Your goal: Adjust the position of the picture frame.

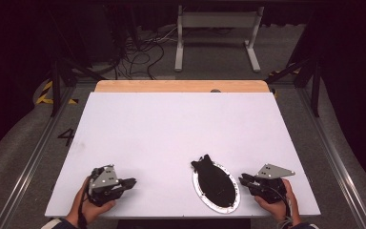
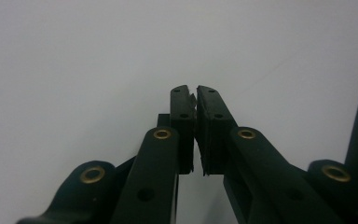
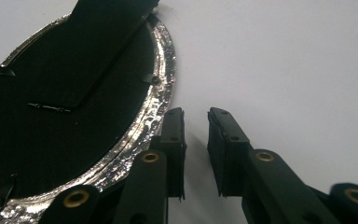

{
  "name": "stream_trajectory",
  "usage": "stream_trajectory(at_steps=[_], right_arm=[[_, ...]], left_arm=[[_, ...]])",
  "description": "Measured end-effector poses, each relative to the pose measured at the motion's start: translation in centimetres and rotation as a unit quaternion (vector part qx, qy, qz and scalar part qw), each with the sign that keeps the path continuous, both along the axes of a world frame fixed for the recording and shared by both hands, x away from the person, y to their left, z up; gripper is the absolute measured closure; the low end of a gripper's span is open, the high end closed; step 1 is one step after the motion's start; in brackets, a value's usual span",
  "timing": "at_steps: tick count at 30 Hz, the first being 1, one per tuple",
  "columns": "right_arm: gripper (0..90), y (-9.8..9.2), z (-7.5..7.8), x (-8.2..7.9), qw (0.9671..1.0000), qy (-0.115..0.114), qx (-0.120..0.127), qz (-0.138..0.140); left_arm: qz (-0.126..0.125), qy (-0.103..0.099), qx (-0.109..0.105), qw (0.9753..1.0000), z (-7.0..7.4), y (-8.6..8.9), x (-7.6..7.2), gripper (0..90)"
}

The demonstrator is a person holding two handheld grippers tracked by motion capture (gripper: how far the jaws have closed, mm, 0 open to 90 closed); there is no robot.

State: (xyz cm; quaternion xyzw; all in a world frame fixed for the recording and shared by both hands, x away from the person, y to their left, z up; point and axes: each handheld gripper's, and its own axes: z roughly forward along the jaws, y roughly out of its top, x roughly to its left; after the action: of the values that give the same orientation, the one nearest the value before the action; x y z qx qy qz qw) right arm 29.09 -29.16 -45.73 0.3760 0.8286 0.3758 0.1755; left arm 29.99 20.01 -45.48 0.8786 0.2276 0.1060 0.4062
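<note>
We judge the work hardly begun: nothing is grasped. Our right gripper (image 3: 196,116) rests near the table's (image 1: 171,124) front right corner, its jaws parted a little and empty, just beside the rim of the oval foil-edged tray (image 3: 161,93). The tray lies near the front edge and holds a flat black piece (image 3: 107,42) that overhangs its far end. Our left gripper (image 2: 195,91) sits toward the front left corner, jaws nearly closed on nothing.
</note>
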Motion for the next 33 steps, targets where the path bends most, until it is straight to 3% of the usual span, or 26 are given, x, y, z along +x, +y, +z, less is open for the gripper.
stream_trajectory(at_steps=[2, 3, 8, 13, 15, 21, 25, 33], right_arm=[[81.9, 0.1, 0.0, 0.0, 0.9999, 0.003, -0.011, 0.005], [81.9, 0.1, 0.0, 0.0, 0.9999, 0.003, -0.011, 0.005], [84.7, 0.5, 0.0, 0.0, 0.9999, 0.008, -0.008, 0.008], [86.0, 0.9, -0.2, 0.1, 0.9998, 0.014, 0.008, 0.010], [88.2, 1.1, -0.2, 0.1, 0.9999, 0.012, 0.006, 0.006], [90.0, 1.7, -0.1, 0.2, 0.9999, 0.010, -0.003, -0.002], [90.0, 2.2, -0.2, 0.5, 1.0000, 0.008, -0.003, -0.004], [90.0, 3.9, 0.0, 1.8, 0.9998, 0.012, -0.014, -0.004]], left_arm=[[-0.042, -0.001, 0.006, 0.9991, -0.1, -2.4, -0.1, 88.1], [-0.042, -0.001, 0.006, 0.9991, -0.1, -2.4, -0.1, 88.4], [-0.093, 0.002, 0.022, 0.9954, -0.3, -6.5, 0.3, 89.7], [-0.115, 0.006, 0.023, 0.9930, -0.8, -9.0, 0.3, 90.0], [-0.141, 0.007, 0.026, 0.9896, -1.1, -10.8, -0.3, 90.0], [-0.159, 0.011, 0.028, 0.9869, -1.0, -13.5, -0.7, 90.0], [-0.164, 0.017, 0.017, 0.9862, -1.1, -14.6, -0.7, 90.0], [-0.179, 0.027, 0.012, 0.9834, -1.1, -15.1, -0.7, 89.7]])
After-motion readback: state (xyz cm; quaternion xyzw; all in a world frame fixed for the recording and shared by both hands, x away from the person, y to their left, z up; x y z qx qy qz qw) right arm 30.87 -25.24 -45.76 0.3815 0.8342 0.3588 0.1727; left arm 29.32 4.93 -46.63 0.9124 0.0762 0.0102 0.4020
